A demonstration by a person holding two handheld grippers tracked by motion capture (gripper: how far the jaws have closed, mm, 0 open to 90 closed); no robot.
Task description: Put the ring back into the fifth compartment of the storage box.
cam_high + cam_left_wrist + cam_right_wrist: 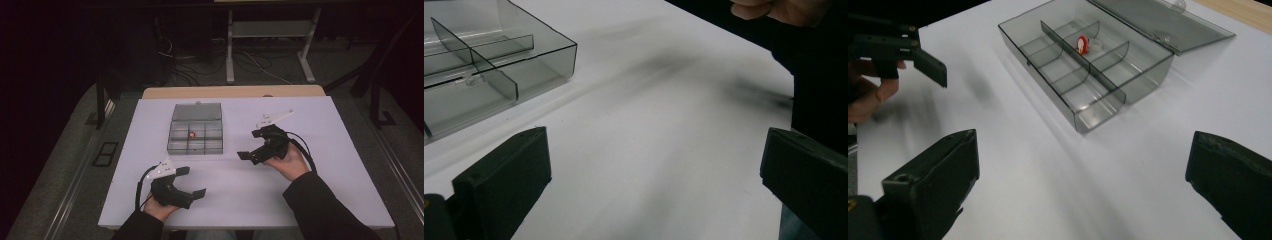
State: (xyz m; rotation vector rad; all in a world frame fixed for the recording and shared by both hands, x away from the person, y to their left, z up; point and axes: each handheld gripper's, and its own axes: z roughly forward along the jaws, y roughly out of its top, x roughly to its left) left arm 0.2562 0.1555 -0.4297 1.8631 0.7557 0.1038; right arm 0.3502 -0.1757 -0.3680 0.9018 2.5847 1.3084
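A clear grey compartment box (195, 149) lies open on the white table (310, 200), its lid (197, 111) folded back. A small red and white item (192, 133) sits in a middle compartment, also seen in the right gripper view as the red item (1082, 43) inside the box (1100, 112). My left gripper (191, 182) is open near the front left, below the box, with nothing between its fingers. My right gripper (251, 144) is open to the right of the box. The left gripper view has a box corner (549, 62) beyond the open left gripper (654, 175). The open right gripper (1078, 185) faces the box.
A wooden table edge (232, 91) runs behind the white board. Desk legs (230, 55) and cables (255, 62) lie on the floor beyond. The left gripper (903, 50) appears at the upper left of the right gripper view. A hand (774, 7) and a dark sleeve (819, 75) show in the left gripper view.
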